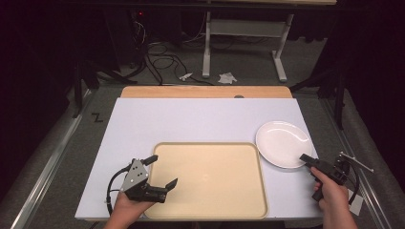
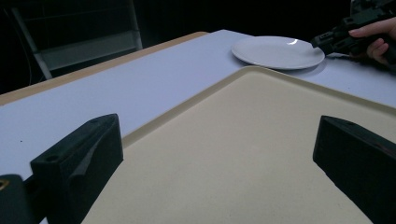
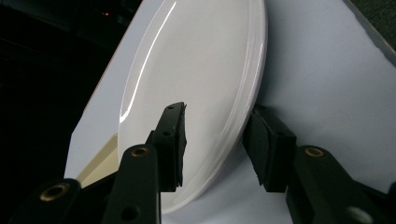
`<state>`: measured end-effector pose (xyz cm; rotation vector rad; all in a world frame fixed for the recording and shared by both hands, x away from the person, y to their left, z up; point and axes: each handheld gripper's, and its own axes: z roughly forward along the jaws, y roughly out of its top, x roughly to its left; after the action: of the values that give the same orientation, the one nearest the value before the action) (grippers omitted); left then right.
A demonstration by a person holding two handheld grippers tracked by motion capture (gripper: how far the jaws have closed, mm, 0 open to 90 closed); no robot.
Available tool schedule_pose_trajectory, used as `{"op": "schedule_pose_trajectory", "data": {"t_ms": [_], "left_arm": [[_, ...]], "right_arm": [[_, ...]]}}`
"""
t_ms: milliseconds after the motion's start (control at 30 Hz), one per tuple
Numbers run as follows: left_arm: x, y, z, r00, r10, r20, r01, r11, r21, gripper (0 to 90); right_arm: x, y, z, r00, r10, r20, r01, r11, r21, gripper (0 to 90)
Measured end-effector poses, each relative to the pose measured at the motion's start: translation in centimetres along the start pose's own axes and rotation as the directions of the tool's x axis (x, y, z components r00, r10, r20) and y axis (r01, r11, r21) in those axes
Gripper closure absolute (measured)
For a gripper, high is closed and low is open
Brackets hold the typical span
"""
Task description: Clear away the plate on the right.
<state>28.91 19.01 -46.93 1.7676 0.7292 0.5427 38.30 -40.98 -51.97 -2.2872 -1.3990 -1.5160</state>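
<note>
1. High view: my right gripper (image 1: 305, 158) sits at the near right edge of the white plate (image 1: 282, 143), which lies flat on the white table (image 1: 191, 119) just beside the far right corner of the beige tray (image 1: 210, 179). The plate lies ahead and to the left of my right hand (image 1: 334, 195), and that hand is far the nearer to it. My left gripper (image 1: 160, 171) hovers at the tray's near left corner, well apart from the plate, jaws spread with nothing between them.

2. Left gripper view: my two black jaws stand wide apart over the tray (image 2: 243, 154), holding nothing. Across the tray, the plate (image 2: 275, 51) rests on the table, and my right gripper (image 2: 322, 39) meets its rim from the right side of this picture.

3. Right gripper view: the plate's rim (image 3: 243, 107) runs between my jaws, one jaw over the plate's inside face, the other on the outer side by the table. A gap shows on both sides, so my fingers (image 3: 173, 140) straddle the rim but do not yet pinch it. I judge the next move only needs the jaws to close, since the rim is already lined up between them.
</note>
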Motion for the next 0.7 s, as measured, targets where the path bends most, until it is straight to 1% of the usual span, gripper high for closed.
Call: {"op": "schedule_pose_trajectory", "data": {"t_ms": [100,133,167,300,367,433,467,500,567,600,633,667,700], "left_arm": [[0.00,0.00,-0.01,1.0000,-0.001,0.000,0.001,1.0000,0.000,2.4],[0.00,0.00,0.00,1.0000,-0.001,0.000,0.001,1.0000,0.001,2.5],[0.00,0.00,0.00,1.0000,0.000,0.000,0.000,1.0000,0.001,2.5],[-0.03,0.01,0.00,1.0000,0.002,0.000,-0.002,1.0000,0.001,2.6],[0.01,0.02,-0.05,1.0000,-0.001,-0.002,0.001,1.0000,-0.003,2.7],[0.01,0.03,-0.08,1.0000,-0.001,0.000,0.001,1.0000,-0.003,2.7],[0.01,0.06,-0.15,1.0000,-0.001,0.002,0.001,1.0000,-0.006,2.7],[0.01,0.06,-0.15,1.0000,-0.001,0.002,0.001,1.0000,-0.006,2.7],[-0.02,0.07,-0.16,1.0000,0.000,0.002,0.000,1.0000,-0.008,2.7],[-0.02,0.07,-0.15,1.0000,-0.001,0.003,0.001,1.0000,-0.007,2.7],[-0.02,0.07,-0.15,1.0000,0.000,0.004,0.000,1.0000,-0.008,2.7],[-0.02,0.07,-0.15,1.0000,0.000,0.004,0.000,1.0000,-0.008,2.7],[-0.02,0.08,-0.15,1.0000,0.000,0.004,0.000,1.0000,-0.007,2.7]], "right_arm": [[-0.15,0.03,0.01,1.0000,0.003,-0.006,-0.003,1.0000,-0.002,62.2],[-0.24,0.03,0.01,0.9999,0.013,-0.005,-0.013,0.9999,-0.002,65.1],[-0.24,0.03,0.01,0.9999,0.013,-0.005,-0.013,0.9999,-0.002,65.1],[-0.30,0.04,0.00,0.9998,0.016,0.014,-0.016,0.9999,0.000,71.0],[-0.33,0.09,0.01,0.9993,0.037,0.010,-0.037,0.9993,0.004,71.9],[-0.40,0.11,0.03,0.9990,0.044,0.004,-0.044,0.9990,0.004,71.9],[-0.52,0.14,0.04,0.9976,0.069,-0.009,-0.069,0.9974,0.020,72.3],[-0.46,0.10,0.07,0.9968,0.079,-0.009,-0.079,0.9966,0.023,72.4],[-0.45,0.09,0.09,0.9968,0.080,-0.007,-0.080,0.9966,0.021,72.7],[-0.43,0.05,0.13,0.9958,0.092,-0.005,-0.092,0.9956,0.020,73.7],[-0.42,0.05,0.13,0.9957,0.092,-0.002,-0.092,0.9955,0.021,74.9],[-0.44,0.05,0.13,0.9955,0.095,0.002,-0.095,0.9953,0.020,77.0],[-0.46,0.06,0.11,0.9949,0.101,0.009,-0.101,0.9946,0.023,80.9]]}}
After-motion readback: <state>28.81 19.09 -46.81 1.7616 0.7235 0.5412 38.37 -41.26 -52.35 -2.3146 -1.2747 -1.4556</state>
